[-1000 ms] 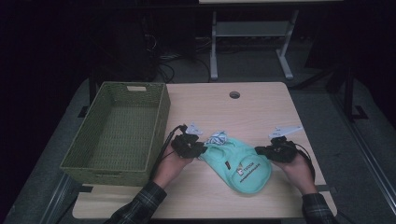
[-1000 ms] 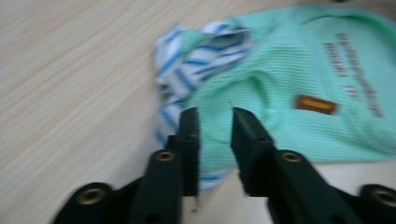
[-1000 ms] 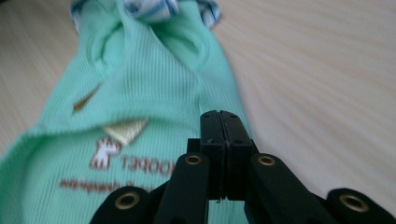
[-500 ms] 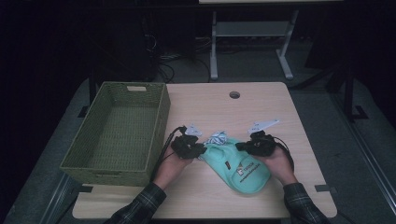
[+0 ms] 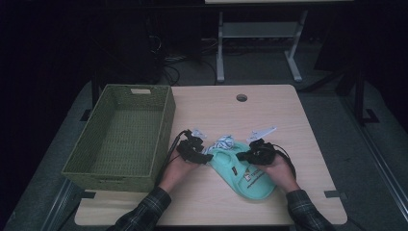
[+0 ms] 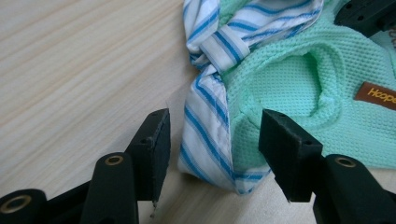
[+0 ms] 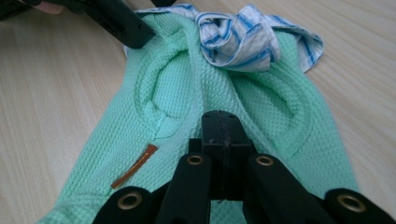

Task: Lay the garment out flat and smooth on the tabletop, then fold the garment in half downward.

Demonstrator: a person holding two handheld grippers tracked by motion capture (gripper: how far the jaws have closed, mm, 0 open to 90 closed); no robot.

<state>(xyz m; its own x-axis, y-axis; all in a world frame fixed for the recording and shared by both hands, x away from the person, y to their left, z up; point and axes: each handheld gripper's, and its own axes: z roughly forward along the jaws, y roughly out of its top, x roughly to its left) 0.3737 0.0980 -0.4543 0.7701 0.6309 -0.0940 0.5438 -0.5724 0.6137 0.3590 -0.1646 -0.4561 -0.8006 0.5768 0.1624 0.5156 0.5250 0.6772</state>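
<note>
A mint green waffle-knit garment with a blue-and-white striped collar lies on the table's front middle. My left gripper is at its left edge. It stands open, and the striped hem lies between its jaws without either jaw touching it. My right gripper rests on the garment's upper right. It is shut, jaws together over the green fabric, below the bunched striped collar. A small brown label is sewn on the green cloth.
A green woven basket stands empty along the table's left side, close to my left hand. The wooden table has a cable hole at the back. A metal stand and cables sit on the dark floor beyond.
My right gripper has moved left from the garment's right side onto its upper part, near the left gripper. The left gripper and the garment have stayed in place.
</note>
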